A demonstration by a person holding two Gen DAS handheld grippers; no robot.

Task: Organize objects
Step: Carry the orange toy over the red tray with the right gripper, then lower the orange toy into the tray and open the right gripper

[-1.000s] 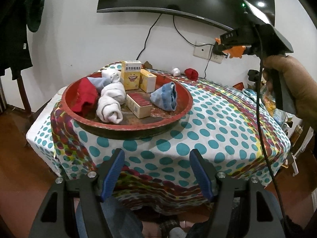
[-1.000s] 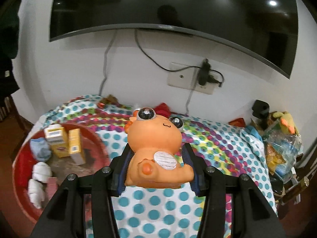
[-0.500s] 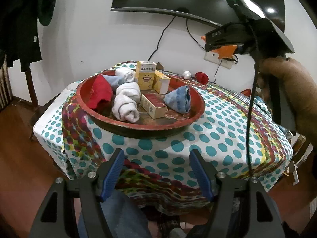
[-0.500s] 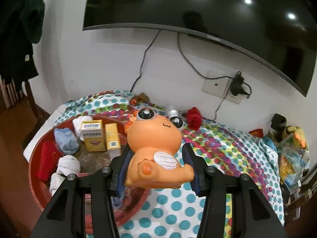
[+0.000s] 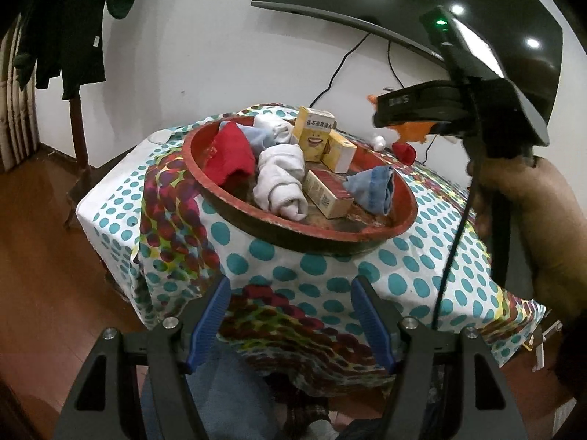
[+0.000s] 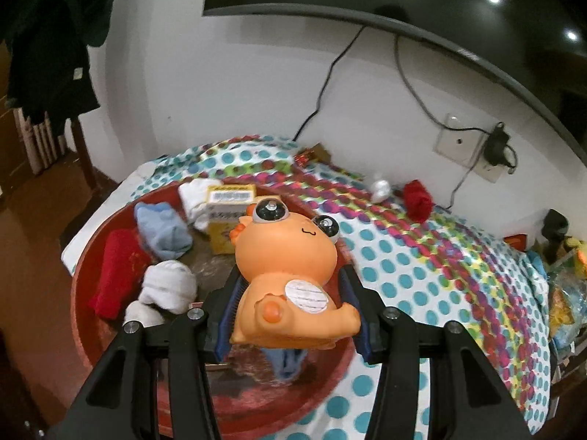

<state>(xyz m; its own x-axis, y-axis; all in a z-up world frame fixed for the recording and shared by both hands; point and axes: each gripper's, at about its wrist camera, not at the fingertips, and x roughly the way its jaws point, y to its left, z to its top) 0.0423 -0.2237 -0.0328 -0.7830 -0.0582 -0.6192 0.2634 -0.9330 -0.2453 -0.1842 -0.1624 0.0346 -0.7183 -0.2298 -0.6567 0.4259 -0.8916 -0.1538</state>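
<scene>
We note a desk [image 5: 422, 256] draped in a polka-dot cloth [image 6: 414, 256]. Directly on the cloth sit a round red tray [image 5: 367, 236] at the left end, a small white bundle [image 6: 380, 189] and a red bundle [image 6: 417, 198] near the wall, well apart from the tray.

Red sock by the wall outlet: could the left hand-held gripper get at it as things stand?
Probably not directly. The left hand-held gripper is open and empty but off the near table edge, with the red tray between it and the red sock.
</scene>
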